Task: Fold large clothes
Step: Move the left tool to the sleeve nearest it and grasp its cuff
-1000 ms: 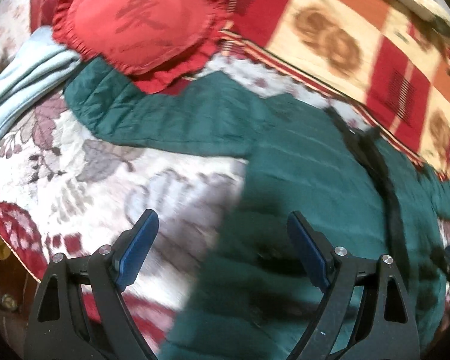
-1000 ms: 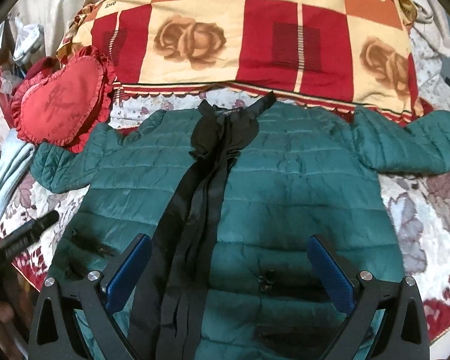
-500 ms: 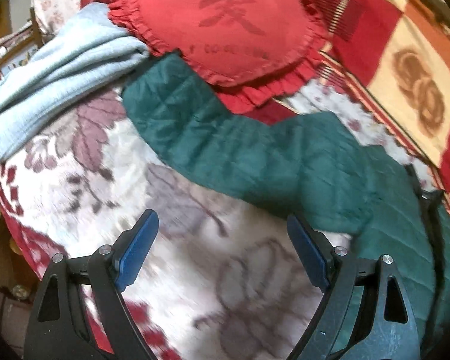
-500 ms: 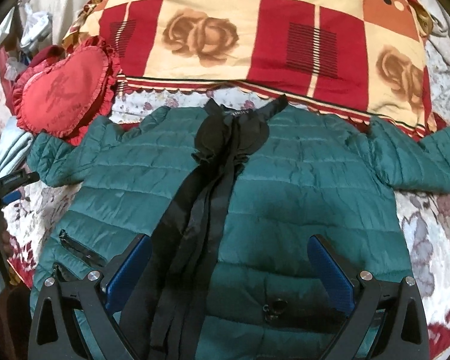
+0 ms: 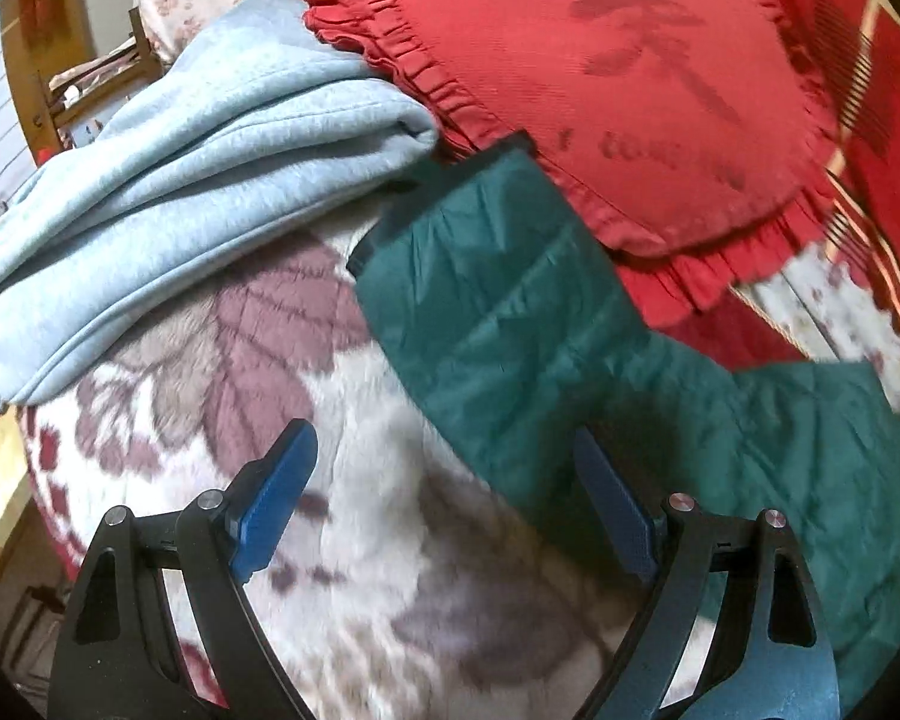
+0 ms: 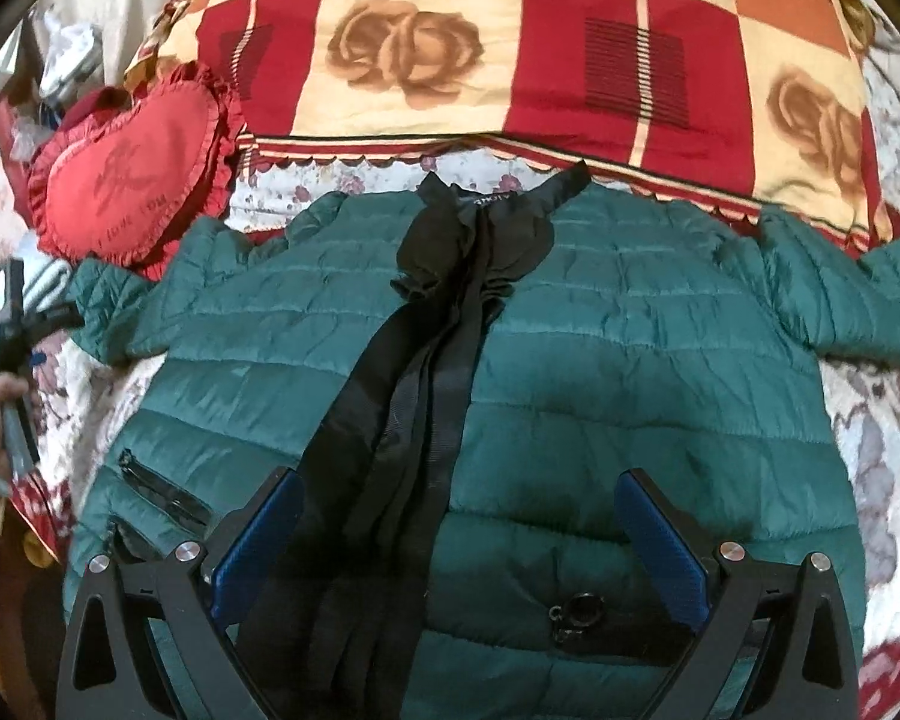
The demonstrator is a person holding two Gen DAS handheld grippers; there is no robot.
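Observation:
A dark green quilted jacket lies spread flat on the bed, front up, with a black lining strip down its middle and both sleeves out to the sides. My right gripper is open and empty, hovering over the jacket's lower middle. My left gripper is open and empty just above the bed beside the jacket's left sleeve; its right finger is over the sleeve. The left gripper also shows at the left edge of the right wrist view, near the sleeve cuff.
A red heart-shaped cushion overlaps the sleeve's far edge. A folded light blue garment lies left of the cuff. A red and cream rose-patterned quilt lies beyond the collar. The floral bedspread ends at the left.
My left gripper has moved left and outward from the jacket body along the sleeve to near its cuff. My right gripper has shifted slightly closer to the jacket. Both stay open.

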